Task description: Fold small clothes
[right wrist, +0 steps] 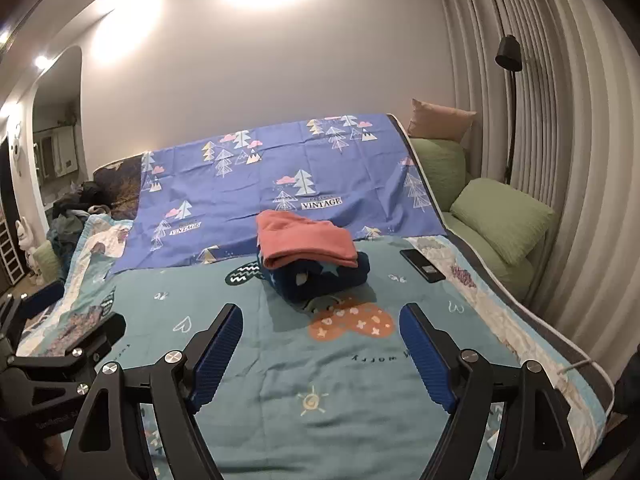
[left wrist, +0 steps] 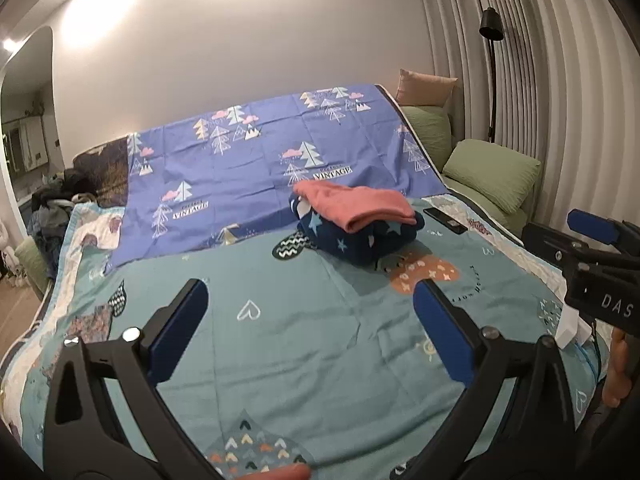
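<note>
Blue ribbed pads are the nearest things you see: your left gripper stands with its jaws spread wide and nothing between them, and your right gripper is empty too, its jaws spread and not pressing on anything. Both hang over the near part of the teal quilt, which covers the bed and carries everything here. Further in, about the middle of the quilt and close to where the blue tree-print sheet overlaps its far edge, you have a small stack: a folded coral garment lying on top of a folded navy star-print garment. Neither gripper touches the stack; both are well apart from it. Just beside it, toward the quilt's right edge, lies a dark phone. Beyond the far left corner sits a heap of dark clothes, too dim to tell apart. Judging by this, two pieces look finished and stacked, no garment lies spread in front of you, and what is left is probably in that heap, so your next fold would likely start with fetching another piece from there.
</note>
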`<state>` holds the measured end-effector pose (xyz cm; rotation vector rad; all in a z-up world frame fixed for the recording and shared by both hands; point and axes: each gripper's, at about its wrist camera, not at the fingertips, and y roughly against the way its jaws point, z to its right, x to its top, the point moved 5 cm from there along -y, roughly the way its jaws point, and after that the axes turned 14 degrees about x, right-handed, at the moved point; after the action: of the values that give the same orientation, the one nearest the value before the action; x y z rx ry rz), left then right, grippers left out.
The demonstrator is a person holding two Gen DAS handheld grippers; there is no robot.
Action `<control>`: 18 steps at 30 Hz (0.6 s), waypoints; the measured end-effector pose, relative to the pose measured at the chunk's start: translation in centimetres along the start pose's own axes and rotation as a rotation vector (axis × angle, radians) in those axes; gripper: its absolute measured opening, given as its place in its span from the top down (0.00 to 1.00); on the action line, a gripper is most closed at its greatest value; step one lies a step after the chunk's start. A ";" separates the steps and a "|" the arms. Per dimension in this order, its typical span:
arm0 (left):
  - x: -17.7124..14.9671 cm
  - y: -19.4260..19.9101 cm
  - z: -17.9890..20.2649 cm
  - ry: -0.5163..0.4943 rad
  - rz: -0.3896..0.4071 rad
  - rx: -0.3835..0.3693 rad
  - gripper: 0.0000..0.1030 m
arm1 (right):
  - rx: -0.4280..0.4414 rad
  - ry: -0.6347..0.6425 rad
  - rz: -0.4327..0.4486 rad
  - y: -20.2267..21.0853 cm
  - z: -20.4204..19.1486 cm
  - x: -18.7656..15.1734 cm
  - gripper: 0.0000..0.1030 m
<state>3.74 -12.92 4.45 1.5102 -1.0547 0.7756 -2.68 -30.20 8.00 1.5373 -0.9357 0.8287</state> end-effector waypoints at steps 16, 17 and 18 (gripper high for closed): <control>-1.6 0.2 0.7 -0.016 -0.031 0.004 0.01 | -0.013 0.022 -0.042 -0.2 -0.8 -1.7 0.19; -1.6 0.1 0.7 -0.019 -0.031 0.004 0.01 | -0.014 0.021 -0.043 -0.2 -0.7 -1.7 0.19; -1.6 0.1 0.8 -0.021 -0.031 0.005 0.01 | -0.014 0.021 -0.043 -0.2 -0.7 -1.7 0.19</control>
<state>2.95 -13.39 2.91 1.5378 -1.0432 0.7428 -3.27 -29.25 6.48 1.5287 -0.8881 0.8047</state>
